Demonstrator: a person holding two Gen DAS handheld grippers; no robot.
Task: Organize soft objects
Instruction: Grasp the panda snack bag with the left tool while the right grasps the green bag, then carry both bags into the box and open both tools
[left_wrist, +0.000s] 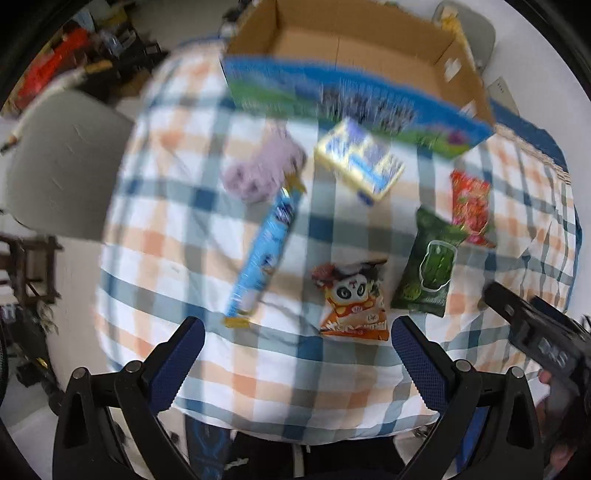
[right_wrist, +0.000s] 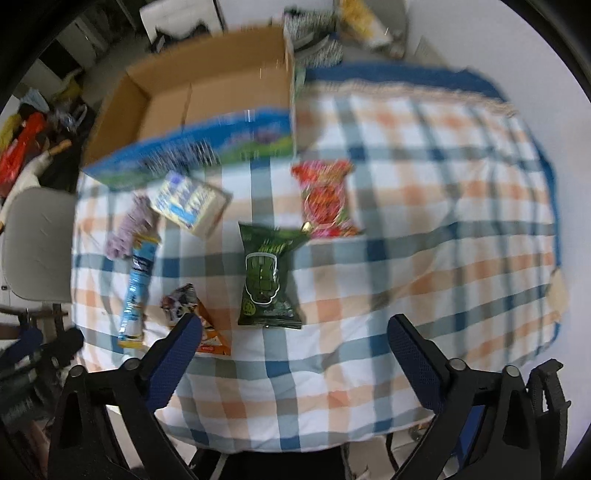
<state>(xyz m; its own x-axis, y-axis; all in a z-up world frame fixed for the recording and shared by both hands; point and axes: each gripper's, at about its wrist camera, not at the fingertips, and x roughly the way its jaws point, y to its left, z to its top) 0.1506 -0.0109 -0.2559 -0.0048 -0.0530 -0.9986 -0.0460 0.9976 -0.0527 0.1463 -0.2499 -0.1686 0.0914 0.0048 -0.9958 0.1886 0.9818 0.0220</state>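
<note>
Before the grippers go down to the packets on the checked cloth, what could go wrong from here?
The green packet overlaps the red packet, so gripping one may drag the other. The long blue packet lies against the purple soft thing, which may shift with it. The right gripper and left gripper, both open, hover near each other and could collide over the panda packet.

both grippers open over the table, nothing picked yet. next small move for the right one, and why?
Probably lower the right gripper onto the green snack bag. Both grippers are open and empty, the cardboard box looks empty, and every item still lies on the checked cloth. The green bag sits straight ahead between the right fingers, apart from its neighbours, so it seems the easiest first grasp.
</note>
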